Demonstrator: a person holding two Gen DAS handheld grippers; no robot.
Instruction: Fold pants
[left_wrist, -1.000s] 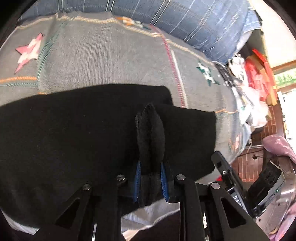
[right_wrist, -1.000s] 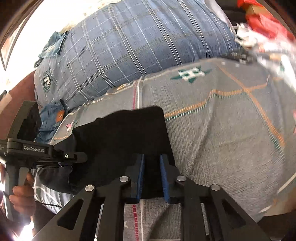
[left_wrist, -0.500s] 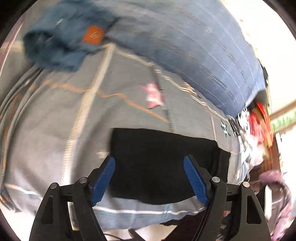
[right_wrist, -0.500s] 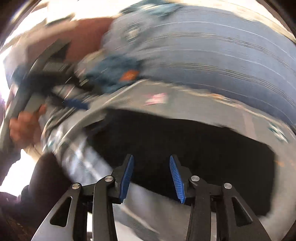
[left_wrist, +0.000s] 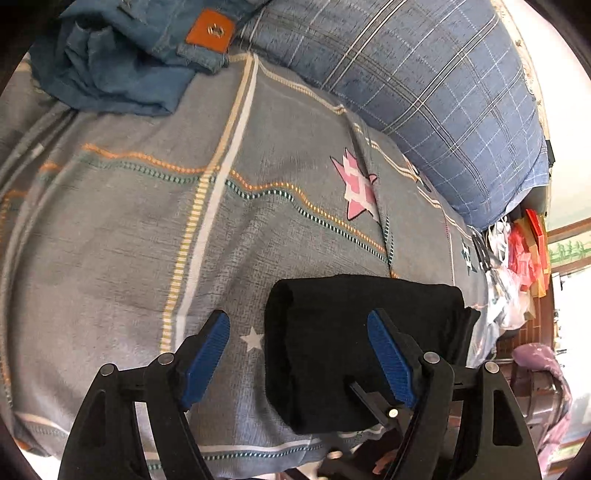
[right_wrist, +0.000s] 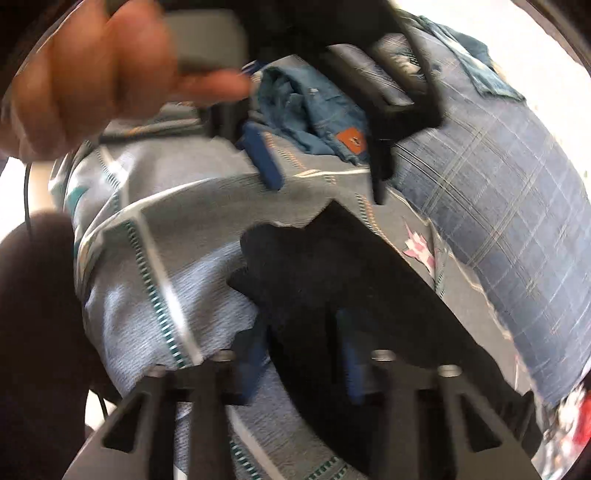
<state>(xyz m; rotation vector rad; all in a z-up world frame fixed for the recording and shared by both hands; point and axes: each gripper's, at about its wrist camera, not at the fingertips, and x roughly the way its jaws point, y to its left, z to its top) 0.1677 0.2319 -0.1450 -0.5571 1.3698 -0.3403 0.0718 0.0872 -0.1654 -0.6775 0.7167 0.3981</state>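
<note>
A grey patterned bedspread (left_wrist: 122, 229) fills most of the left wrist view, with crumpled blue jeans (left_wrist: 110, 62) at the upper left, a pink star printed on the cloth at centre, a plaid blue pillow (left_wrist: 424, 85) across the upper right and a clutter of bags at the far right edge. The black pants (left_wrist: 354, 343), folded into a compact block, lie at the lower centre-right of that frame. The left gripper (left_wrist: 299, 354) has its jaws standing wide; they have just been opening, and their blue pads (left_wrist: 205, 354) grip nothing: the left pad hangs over bare bedspread and the right pad over the top of the block, though whether it touches the cloth I cannot tell. In the blurred right wrist view a hand (right_wrist: 92, 74) shows at the upper left, the jeans sit at top centre, and the pants (right_wrist: 332, 273) run from centre to lower right. The right gripper (right_wrist: 301, 354) is narrow, its jaws have just been closing, and dark cloth fills the gap between them, so it appears to be pinching an edge of the pants; the blur leaves that short of certain. The main risk, as I judge it, is that a pull by the right gripper alone drags or peels open the layers, since the left one holds nothing down. A shallow pinch could also slip, or catch only the top layer, and the block near the bed's lower edge might slide off
</note>
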